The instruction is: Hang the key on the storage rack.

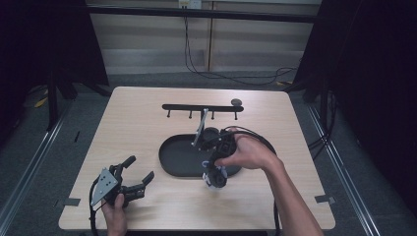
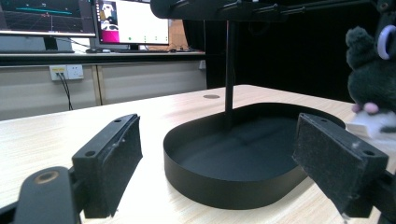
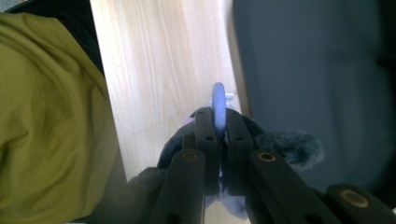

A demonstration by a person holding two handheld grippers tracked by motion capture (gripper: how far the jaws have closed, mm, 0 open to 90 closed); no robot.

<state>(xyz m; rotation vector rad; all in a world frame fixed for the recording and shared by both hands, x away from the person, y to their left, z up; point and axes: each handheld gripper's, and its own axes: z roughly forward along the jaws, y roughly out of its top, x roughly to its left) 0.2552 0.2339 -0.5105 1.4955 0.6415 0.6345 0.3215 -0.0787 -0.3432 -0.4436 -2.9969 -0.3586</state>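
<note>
A dark grey plush toy (image 1: 215, 180) with a pale purple ring (image 3: 218, 98) hangs just above the table by the front edge of the black oval tray (image 1: 167, 162). My right gripper (image 1: 217, 164) points down, and its jaws are shut on that ring (image 2: 386, 42), with the toy's fur (image 3: 289, 144) bulging out below them. A black hook rack (image 1: 201, 107) rises on a pole (image 2: 229, 70) from the tray's far side. My left gripper (image 1: 140, 168) rests on the table at the front left, open and holding nothing, and faces the tray (image 2: 210, 186).
A small dark disc (image 1: 236, 102) lies beyond the rack's right end. In the right gripper view a green garment (image 3: 46, 116) covers the left side. Cables trail from both grippers. Bare wood runs between the left gripper and the tray.
</note>
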